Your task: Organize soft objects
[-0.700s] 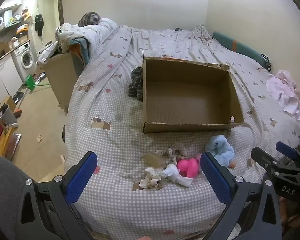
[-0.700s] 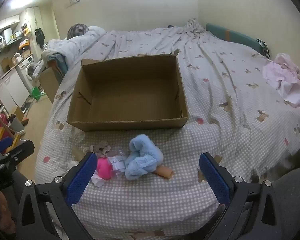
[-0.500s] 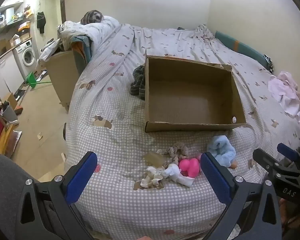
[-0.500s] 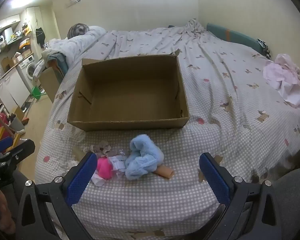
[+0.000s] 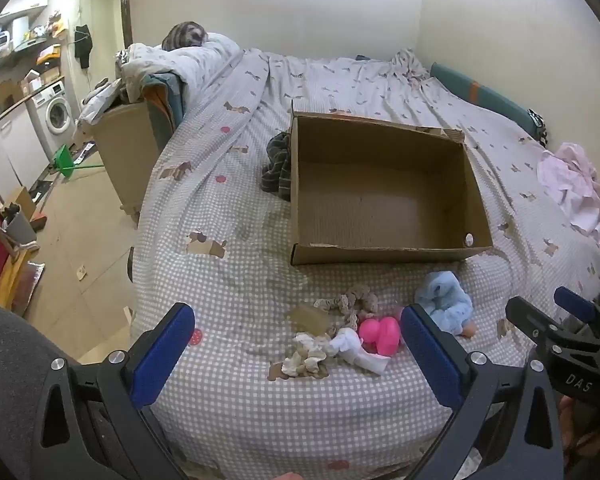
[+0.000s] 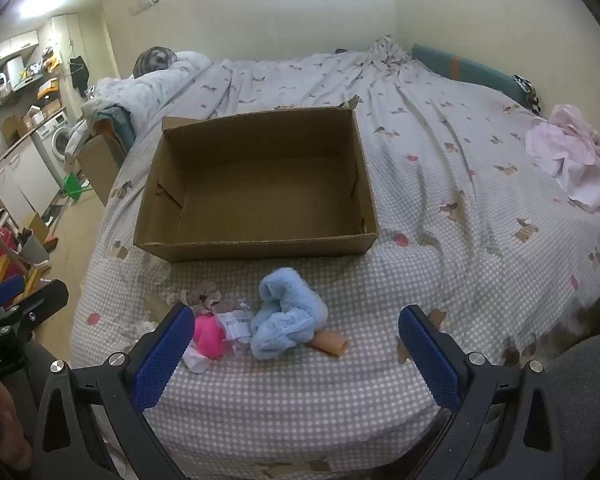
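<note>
Left wrist: dark cloth [image 5: 278, 168] beside box [image 5: 380, 254]

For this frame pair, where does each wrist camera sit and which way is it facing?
Left wrist view: sits on the left gripper, above the near bed edge, looking up the bed at the cardboard box from its left; own open blue fingers show, and the right gripper at the right edge.
Right wrist view: sits on the right gripper, facing the box squarely; own open fingers show, the left gripper at the left edge.
Shared: box, blue plush, pink toy.
</note>
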Available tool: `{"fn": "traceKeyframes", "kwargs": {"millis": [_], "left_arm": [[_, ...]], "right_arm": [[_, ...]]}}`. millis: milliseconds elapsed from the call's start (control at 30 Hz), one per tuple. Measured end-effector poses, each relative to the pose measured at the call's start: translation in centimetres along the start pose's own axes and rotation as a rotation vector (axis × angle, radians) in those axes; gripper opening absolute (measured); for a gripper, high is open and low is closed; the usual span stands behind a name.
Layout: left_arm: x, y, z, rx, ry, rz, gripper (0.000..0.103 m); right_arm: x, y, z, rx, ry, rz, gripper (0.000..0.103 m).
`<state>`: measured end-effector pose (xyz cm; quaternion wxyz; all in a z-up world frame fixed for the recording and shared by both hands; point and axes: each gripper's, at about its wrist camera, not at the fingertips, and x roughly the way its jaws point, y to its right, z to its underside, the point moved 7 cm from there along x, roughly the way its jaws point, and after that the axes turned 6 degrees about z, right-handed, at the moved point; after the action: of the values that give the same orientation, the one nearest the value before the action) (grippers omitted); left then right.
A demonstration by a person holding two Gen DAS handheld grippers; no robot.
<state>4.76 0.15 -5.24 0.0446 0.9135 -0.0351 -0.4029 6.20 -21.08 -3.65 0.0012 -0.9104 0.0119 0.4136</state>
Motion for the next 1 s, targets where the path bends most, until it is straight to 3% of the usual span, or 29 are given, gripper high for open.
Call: {"fn": "traceKeyframes", "kwargs": {"millis": [1000], "left_arm": [[0.18, 0.22, 0.06, -0.009, -0.014, 0.015, 0.103]], "right_arm": [[0.13, -0.24, 0.03, -0.012, -0.005, -0.001, 0.103]]}}
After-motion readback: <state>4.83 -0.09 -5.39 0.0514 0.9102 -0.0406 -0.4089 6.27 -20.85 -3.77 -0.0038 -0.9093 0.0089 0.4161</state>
